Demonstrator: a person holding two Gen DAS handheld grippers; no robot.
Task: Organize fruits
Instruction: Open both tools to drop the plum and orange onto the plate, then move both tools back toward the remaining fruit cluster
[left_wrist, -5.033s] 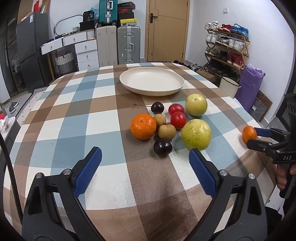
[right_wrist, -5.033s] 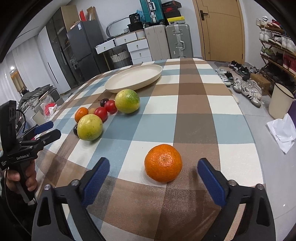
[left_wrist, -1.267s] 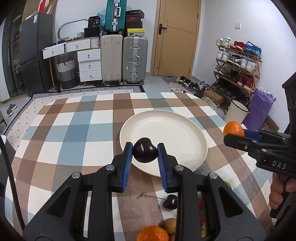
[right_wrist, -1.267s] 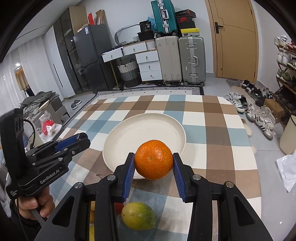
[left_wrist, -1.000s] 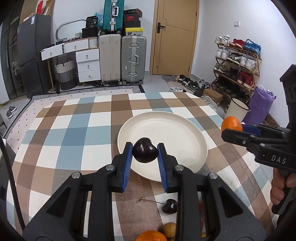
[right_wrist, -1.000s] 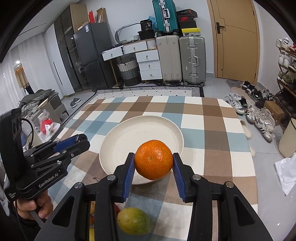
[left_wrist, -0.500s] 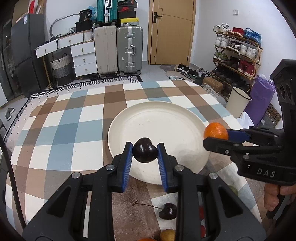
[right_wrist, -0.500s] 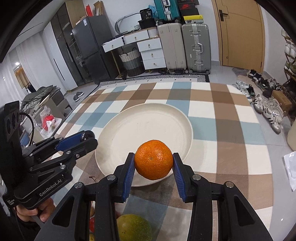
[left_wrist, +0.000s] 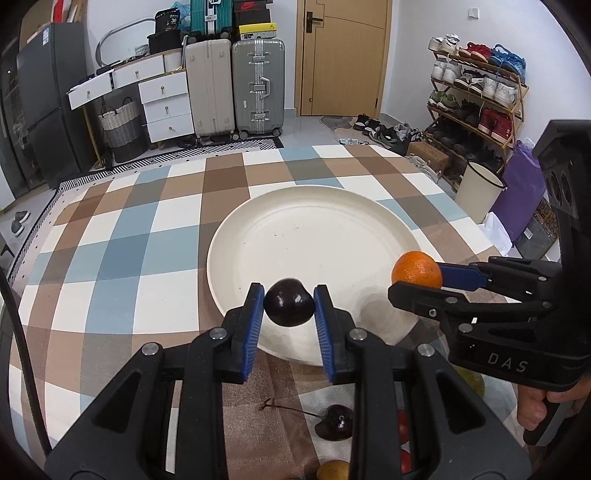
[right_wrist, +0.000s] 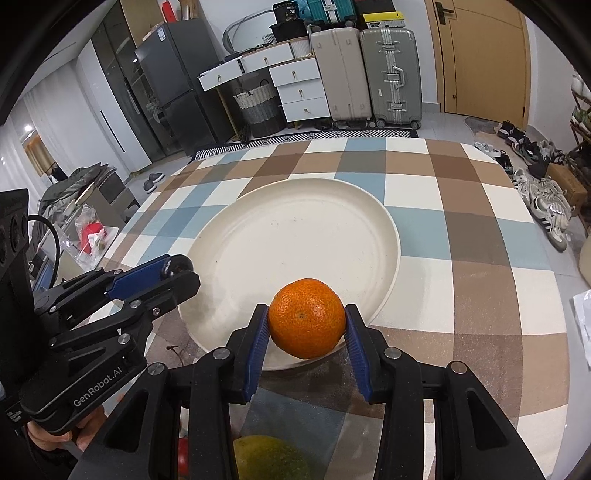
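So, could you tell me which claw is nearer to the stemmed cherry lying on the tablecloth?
Left, it seems. The left claw, shut on a dark fruit, hangs just beyond the stemmed cherry; the right claw, holding the orange, is further off to its right.

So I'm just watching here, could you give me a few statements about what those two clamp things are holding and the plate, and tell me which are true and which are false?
1. The left gripper holds a dark cherry. True.
2. The right gripper is empty. False: it grips an orange.
3. The plate already holds fruit. False: nothing lies on it.
4. Another cherry with a stem lies on the tablecloth. True.
5. The table is bare wood. False: a checked cloth covers it.
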